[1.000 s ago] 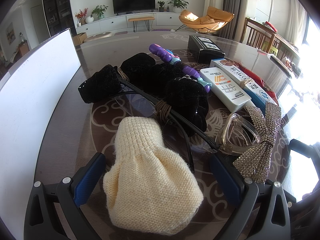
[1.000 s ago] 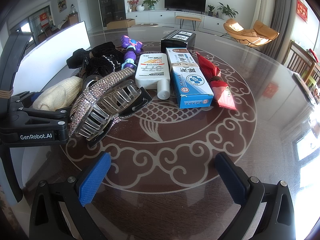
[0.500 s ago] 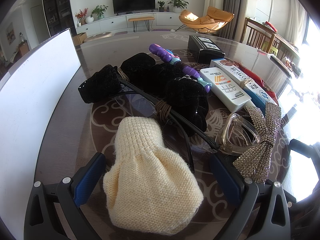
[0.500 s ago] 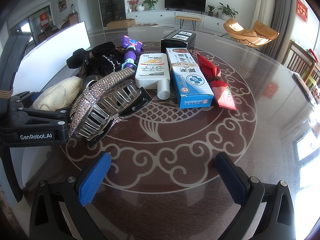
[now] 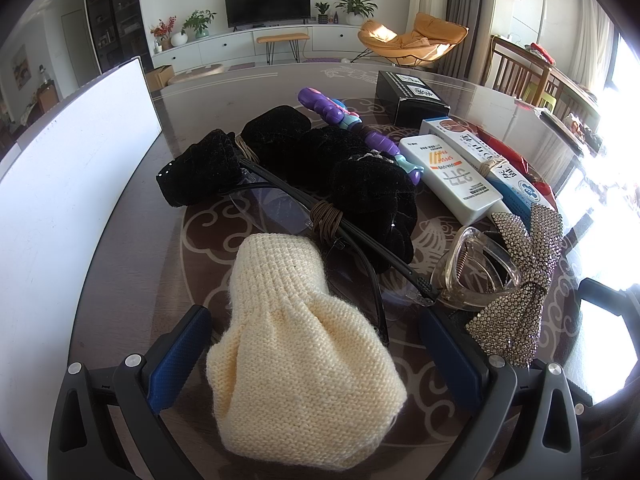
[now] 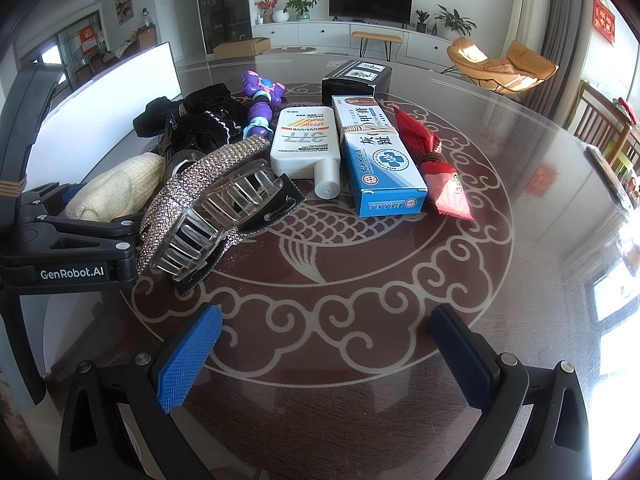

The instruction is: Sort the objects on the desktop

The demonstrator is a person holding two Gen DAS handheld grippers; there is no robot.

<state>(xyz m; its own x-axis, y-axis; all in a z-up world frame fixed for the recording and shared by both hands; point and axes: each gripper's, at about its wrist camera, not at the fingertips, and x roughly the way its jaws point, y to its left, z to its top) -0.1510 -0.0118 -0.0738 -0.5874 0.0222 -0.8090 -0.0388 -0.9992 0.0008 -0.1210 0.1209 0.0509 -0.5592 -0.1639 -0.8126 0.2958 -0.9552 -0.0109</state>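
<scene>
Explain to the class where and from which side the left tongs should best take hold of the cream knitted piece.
Probably across the bunched, wide end of the cream knitted piece, coming straight in from the near side. That end already lies between the open left tongs, while its ribbed narrow end points away toward the glasses, which partly overlap it there.

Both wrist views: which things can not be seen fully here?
- Glasses: left view, lens under cream knit sock.
- Black velvet items: right view, partly behind rhinestone hair claw.
- Black box: print too small.
</scene>
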